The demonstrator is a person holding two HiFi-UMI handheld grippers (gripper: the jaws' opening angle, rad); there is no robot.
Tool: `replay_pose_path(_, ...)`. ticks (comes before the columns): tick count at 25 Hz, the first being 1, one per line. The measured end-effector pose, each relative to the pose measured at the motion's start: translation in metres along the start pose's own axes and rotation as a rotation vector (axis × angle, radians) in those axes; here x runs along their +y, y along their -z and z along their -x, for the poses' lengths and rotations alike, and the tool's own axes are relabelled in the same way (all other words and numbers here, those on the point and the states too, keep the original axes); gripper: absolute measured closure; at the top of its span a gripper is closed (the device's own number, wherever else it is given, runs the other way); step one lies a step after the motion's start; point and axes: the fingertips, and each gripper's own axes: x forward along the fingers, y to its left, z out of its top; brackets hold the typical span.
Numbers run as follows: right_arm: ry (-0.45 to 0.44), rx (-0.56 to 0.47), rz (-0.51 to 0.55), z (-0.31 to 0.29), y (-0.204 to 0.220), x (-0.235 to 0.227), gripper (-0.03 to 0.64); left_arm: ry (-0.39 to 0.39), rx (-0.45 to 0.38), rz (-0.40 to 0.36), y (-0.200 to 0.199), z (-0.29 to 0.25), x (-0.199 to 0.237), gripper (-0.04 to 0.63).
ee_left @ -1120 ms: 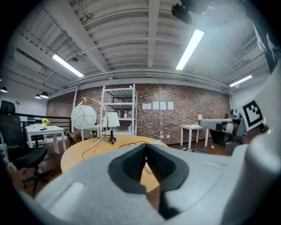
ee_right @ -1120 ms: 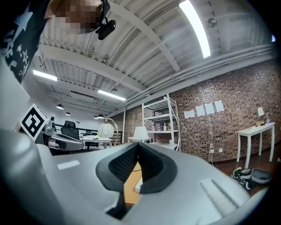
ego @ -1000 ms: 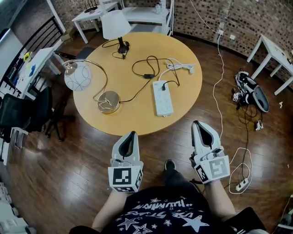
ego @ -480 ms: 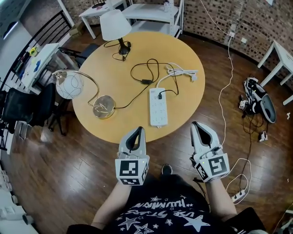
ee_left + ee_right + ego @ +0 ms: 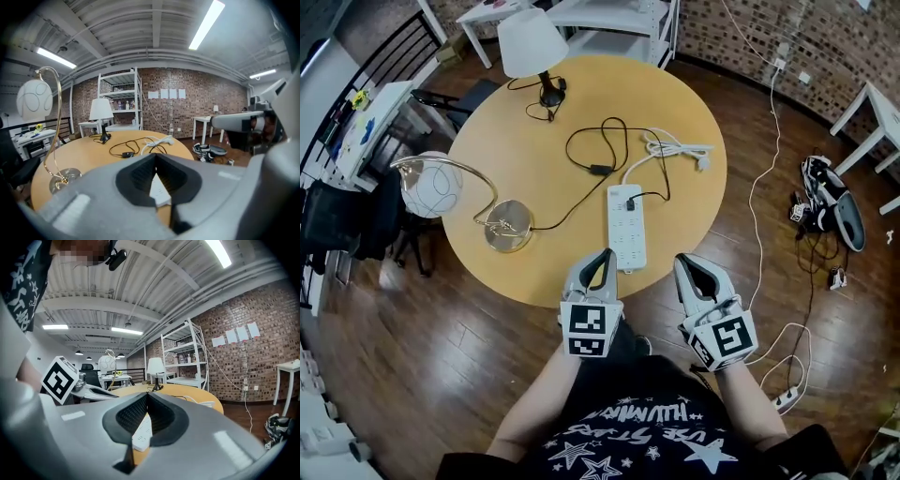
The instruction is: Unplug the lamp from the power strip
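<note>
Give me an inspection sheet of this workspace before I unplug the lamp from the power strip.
Surface: round wooden table.
Job's things: white power strip, one black plug in its far end; globe lamp, whose cord seems to reach that plug; white-shaded table lamp.
Clutter: nothing seen.
Grippers: left hand-held gripper and right hand-held gripper shut, empty, at the near table edge.
Cables: strip's white cord lies coiled on the table.
Surroundings: wooden floor, loose cables, brick wall.

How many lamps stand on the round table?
2. A white-shade lamp stands at the far edge. A globe lamp stands at the left, its globe hanging past the rim. None seems hidden.
</note>
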Motion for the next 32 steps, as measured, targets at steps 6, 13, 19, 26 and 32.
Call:
replay_pose_path(6,0.01,0.074,0.015,-0.037,0.024,-0.001,0.607,0.07,0.096,-0.038,0.026,-0.056,0.008,0.594)
replay_pose_path(13,0.063,0.158,-0.005,-0.081,0.051,-0.016,0.607,0.155,0.177,-0.077,0.049,-0.096,0.018,0.593)
replay_pose_path(19,0.067,0.246,0.013,-0.116,0.082,-0.023,0.608,0.227,0.205,-0.103,0.061,-0.113,0.015,0.594)
replay_pose_path(26,0.041,0.296,-0.008,-0.127,0.102,-0.029,0.609,0.231,0.255,-0.1,0.074,-0.122,0.011,0.594)
replay_pose_path(32,-0.021,0.329,-0.019,-0.133,0.114,-0.035,0.608,0.194,0.302,-0.113,0.082,-0.13,0.012,0.593)
